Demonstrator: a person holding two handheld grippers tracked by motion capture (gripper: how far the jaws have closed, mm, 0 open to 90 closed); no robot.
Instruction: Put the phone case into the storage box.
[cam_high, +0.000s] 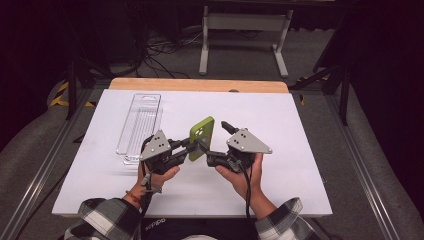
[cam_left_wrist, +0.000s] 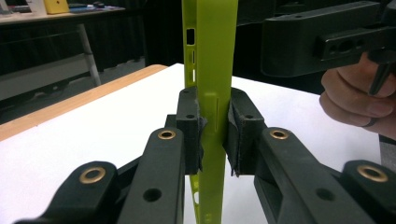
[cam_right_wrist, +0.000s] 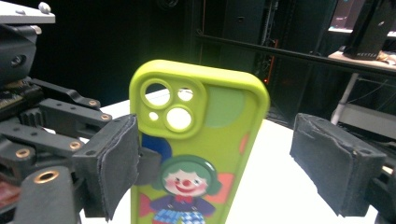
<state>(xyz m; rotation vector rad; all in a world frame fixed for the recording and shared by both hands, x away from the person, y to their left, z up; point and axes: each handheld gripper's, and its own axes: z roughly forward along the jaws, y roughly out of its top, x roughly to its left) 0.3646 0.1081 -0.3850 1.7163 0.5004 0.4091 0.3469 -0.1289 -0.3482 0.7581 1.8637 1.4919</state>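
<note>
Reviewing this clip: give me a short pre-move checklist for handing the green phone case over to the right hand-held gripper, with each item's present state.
1. Left hand-held gripper clamped on the green phone case: ok, pads press both faces.
2. Case upright in the grip: ok.
3. Right hand-held gripper open wide enough for the case: ok, a gap shows beside its right pad.
4. Right hand-held gripper's left pad off the case: cannot tell, it overlaps the case edge.
5. Case lifted off the white board: ok in the high view.
6. Clear plastic package away from the hands: ok, it lies apart on the left.
</note>
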